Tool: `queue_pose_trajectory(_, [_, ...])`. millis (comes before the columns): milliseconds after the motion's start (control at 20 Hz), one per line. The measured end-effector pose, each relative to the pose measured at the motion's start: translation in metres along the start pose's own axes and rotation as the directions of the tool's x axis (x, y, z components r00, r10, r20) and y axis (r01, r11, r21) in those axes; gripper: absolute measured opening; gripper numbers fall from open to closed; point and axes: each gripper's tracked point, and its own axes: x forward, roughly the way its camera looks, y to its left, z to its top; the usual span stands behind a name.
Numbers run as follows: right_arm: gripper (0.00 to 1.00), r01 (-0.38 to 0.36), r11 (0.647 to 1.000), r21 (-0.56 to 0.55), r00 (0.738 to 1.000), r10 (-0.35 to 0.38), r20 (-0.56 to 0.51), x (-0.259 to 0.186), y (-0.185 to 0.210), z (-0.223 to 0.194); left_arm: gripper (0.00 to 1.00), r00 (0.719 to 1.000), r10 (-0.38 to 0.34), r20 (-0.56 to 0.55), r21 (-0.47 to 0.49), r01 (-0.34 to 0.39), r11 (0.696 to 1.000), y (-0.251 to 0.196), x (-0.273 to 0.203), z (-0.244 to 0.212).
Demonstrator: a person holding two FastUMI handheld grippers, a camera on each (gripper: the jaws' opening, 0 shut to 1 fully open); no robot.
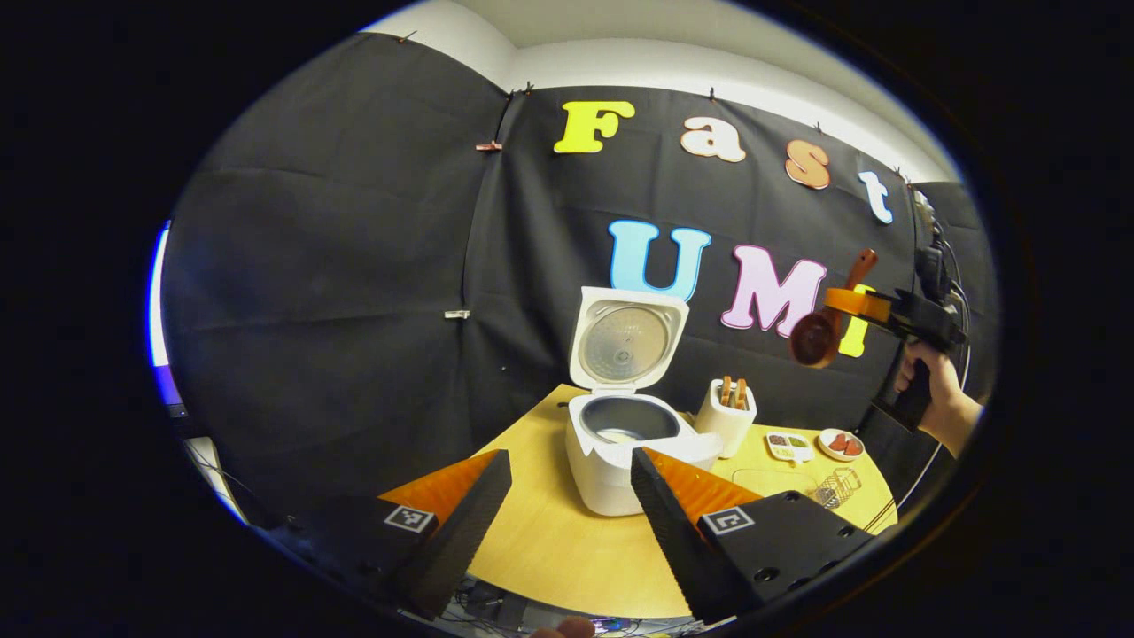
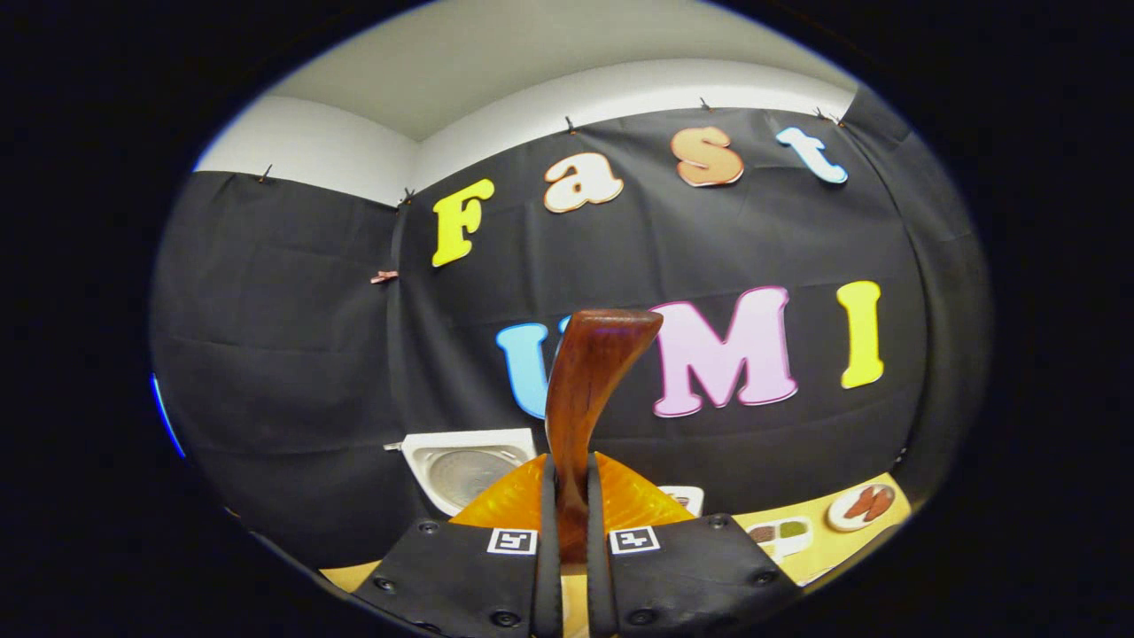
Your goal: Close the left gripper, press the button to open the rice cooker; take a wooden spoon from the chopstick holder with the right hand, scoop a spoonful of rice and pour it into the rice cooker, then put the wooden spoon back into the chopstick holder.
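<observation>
1. Up close in the left gripper view, the left gripper (image 1: 567, 496) is hovering over the near edge of the round wooden table (image 1: 549, 540), its two fingers spread wide apart and gripping nothing.
2. Just past those fingers the white rice cooker (image 1: 620, 461) is sitting on the table with its lid (image 1: 627, 338) standing straight up, and the dark inner pot (image 1: 629, 418) is showing a pale patch at the bottom.
3. Right beside the cooker, on its right, the white chopstick holder (image 1: 726, 415) is standing with wooden handles poking out of the top.
4. Farther right on the table, a small divided dish (image 1: 788, 446), a round plate (image 1: 840, 444) with something red on it and a little wire basket (image 1: 837, 486) are lying near the edge.
5. High above all that, a person's hand (image 1: 939, 399) is holding the right gripper (image 1: 855, 303) in the air, and it is carrying the wooden spoon (image 1: 822, 330), bowl hanging low, handle pointing up.
6. In the right gripper view the right gripper's fingers (image 2: 602, 567) are pinching tight on the spoon's handle, which is rising straight up between them.
7. Behind that handle the open cooker lid is peeking out low on the left, with the dishes off to the right.
</observation>
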Motion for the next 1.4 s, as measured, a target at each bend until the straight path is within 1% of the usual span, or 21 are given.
queue_pose_trajectory(100, [0.15,0.064,0.997,-0.041,0.998,-0.064,0.004,-0.020,-0.041,0.000,0.94,1.000,-0.020,0.004,0.014,0.020,1.000,-0.012,0.002,0.003])
queue_pose_trajectory(200, [0.15,0.120,0.992,-0.047,0.993,-0.120,-0.007,-0.043,-0.082,0.000,0.94,0.999,-0.036,0.000,0.032,0.036,0.999,-0.024,0.004,0.005])
queue_pose_trajectory(250, [0.19,0.146,0.989,-0.041,0.989,-0.146,-0.019,-0.052,-0.100,-0.004,0.94,0.999,-0.048,0.000,0.035,0.048,0.998,-0.031,0.006,0.008])
queue_pose_trajectory(300, [0.16,0.173,0.984,-0.034,0.984,-0.174,-0.031,-0.061,-0.119,-0.009,0.94,0.998,-0.059,0.001,0.031,0.059,0.998,-0.038,0.009,0.010])
queue_pose_trajectory(350, [0.15,0.199,0.980,-0.032,0.979,-0.200,-0.043,-0.068,-0.138,-0.014,0.94,0.997,-0.072,0.004,0.020,0.072,0.997,-0.045,0.011,0.012])
queue_pose_trajectory(400, [0.15,0.221,0.975,-0.031,0.973,-0.223,-0.055,-0.083,-0.157,-0.010,0.94,0.996,-0.088,0.007,0.010,0.088,0.996,-0.053,0.012,0.012])
queue_pose_trajectory(550, [0.15,0.263,0.965,-0.003,0.961,-0.263,-0.092,-0.100,-0.206,-0.034,0.94,0.995,-0.104,0.006,-0.002,0.104,0.995,-0.069,0.017,0.013])
queue_pose_trajectory(750, [0.15,0.327,0.943,0.058,0.933,-0.312,-0.179,-0.109,-0.262,-0.086,0.94,0.994,-0.106,0.006,-0.015,0.106,0.994,-0.088,0.017,0.018])
queue_pose_trajectory(1000, [0.15,0.399,0.909,0.123,0.886,-0.347,-0.309,-0.113,-0.299,-0.166,0.94,0.997,-0.076,0.009,0.010,0.076,0.997,-0.096,0.009,0.015])
queue_pose_trajectory(1200, [0.16,0.432,0.890,0.146,0.848,-0.345,-0.402,-0.109,-0.306,-0.224,0.94,0.999,-0.044,0.002,0.026,0.044,0.999,-0.092,0.001,0.014])
queue_pose_trajectory(1400, [0.16,0.467,0.872,0.148,0.811,-0.356,-0.464,-0.111,-0.314,-0.261,0.94,1.000,-0.021,0.003,0.039,0.021,0.999,-0.086,-0.005,0.016])
